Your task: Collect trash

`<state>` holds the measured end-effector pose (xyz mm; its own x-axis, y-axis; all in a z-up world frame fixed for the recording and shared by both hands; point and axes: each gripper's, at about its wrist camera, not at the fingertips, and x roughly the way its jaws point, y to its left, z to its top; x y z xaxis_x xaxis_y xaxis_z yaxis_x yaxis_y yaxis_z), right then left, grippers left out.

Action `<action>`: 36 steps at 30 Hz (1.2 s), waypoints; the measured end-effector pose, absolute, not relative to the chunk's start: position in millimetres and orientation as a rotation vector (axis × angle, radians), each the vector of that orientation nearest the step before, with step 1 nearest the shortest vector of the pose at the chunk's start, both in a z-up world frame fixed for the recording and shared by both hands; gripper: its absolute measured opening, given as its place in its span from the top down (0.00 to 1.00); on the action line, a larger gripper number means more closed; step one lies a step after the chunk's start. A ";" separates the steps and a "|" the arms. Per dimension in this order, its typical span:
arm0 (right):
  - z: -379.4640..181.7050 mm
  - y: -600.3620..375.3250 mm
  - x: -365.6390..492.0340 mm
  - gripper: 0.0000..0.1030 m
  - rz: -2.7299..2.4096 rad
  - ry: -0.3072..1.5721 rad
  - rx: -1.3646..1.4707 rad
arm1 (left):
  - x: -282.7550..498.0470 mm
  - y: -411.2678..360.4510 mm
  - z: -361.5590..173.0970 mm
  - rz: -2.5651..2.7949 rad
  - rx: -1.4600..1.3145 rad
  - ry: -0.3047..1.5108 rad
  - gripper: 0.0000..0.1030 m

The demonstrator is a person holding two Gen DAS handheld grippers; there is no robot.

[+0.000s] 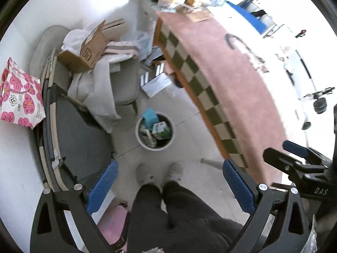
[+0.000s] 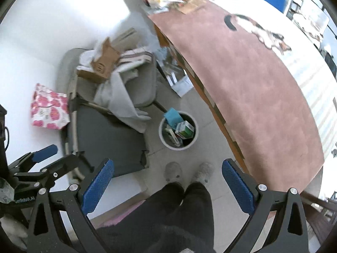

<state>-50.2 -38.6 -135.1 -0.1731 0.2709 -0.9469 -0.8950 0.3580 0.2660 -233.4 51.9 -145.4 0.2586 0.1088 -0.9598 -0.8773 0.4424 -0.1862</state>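
Both the left gripper (image 1: 169,186) and right gripper (image 2: 167,186) are hanging with jaws wide apart, gripping nothing. The bin (image 1: 140,136) is standing on the floor beside the table (image 1: 231,80), holding what look like cartons.

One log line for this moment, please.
left gripper: open, empty | right gripper: open, empty | bin: on floor, holds trash

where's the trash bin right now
The white trash bin stands on the tiled floor near the middle of both wrist views, between the grey chair and the pink-covered table, just ahead of the person's slippers.
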 end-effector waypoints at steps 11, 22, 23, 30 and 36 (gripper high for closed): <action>-67.2 -57.1 -59.4 0.00 1.280 1.335 -0.594 | -243.8 31.8 -79.1 0.754 -0.857 0.958 0.01; -41.0 -65.2 -60.4 0.00 1.328 1.327 -0.582 | -249.1 24.6 -55.0 0.760 -0.853 0.903 0.01; -40.6 -65.4 -60.2 0.00 1.329 1.334 -0.579 | -249.3 23.7 -54.0 0.760 -0.854 0.901 0.01; -40.3 -66.7 -56.9 0.00 1.343 1.343 -0.588 | -253.1 19.7 -47.5 0.757 -0.854 0.889 0.01; -40.7 -68.6 -58.4 0.00 1.353 1.347 -0.591 | -255.1 17.5 -45.7 0.758 -0.857 0.887 0.01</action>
<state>-58.4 -68.6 -40.7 -0.2908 0.3342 -0.8965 -0.8980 0.2280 0.3763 -255.1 17.5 -45.7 0.4305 0.2011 -0.8799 -0.8376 0.4522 -0.3064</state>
